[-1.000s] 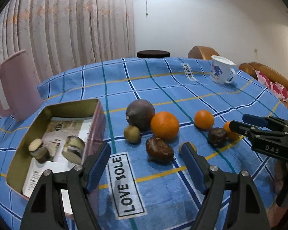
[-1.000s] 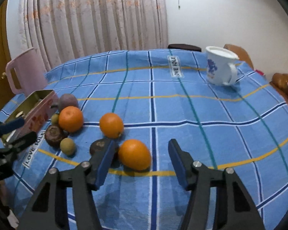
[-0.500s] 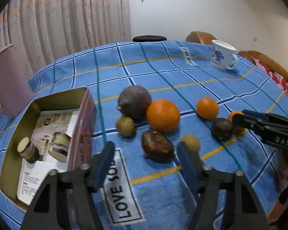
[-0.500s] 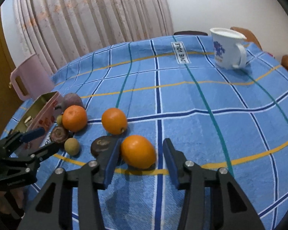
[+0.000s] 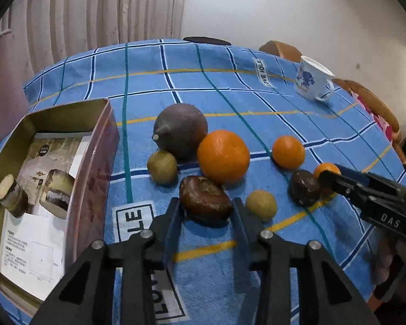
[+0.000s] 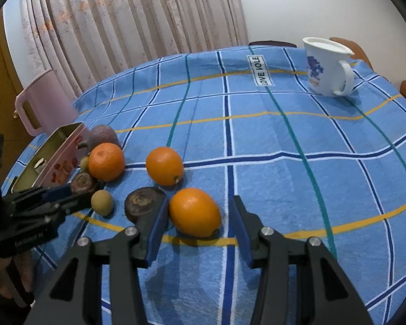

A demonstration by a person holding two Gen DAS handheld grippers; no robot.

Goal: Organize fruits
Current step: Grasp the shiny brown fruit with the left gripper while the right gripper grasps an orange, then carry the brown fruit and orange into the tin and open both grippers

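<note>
L gripper (image 5: 206,208) fingers pressed on both sides of wrinkled brown fruit (image 5: 205,202); R gripper (image 6: 198,218) fingers apart w/ oval orange (image 6: 194,211) between, on desk (image 6: 284,178).

"DAS" is printed on the right gripper (image 5: 335,178); the tablecloth (image 6: 284,124) label (image 6: 260,70) reads "LOVE SOLE".

Fruits (image 5: 223,155) clustered on table (image 5: 230,103), box (image 5: 67,113) to their left, mug (image 5: 312,81) behind.
</note>
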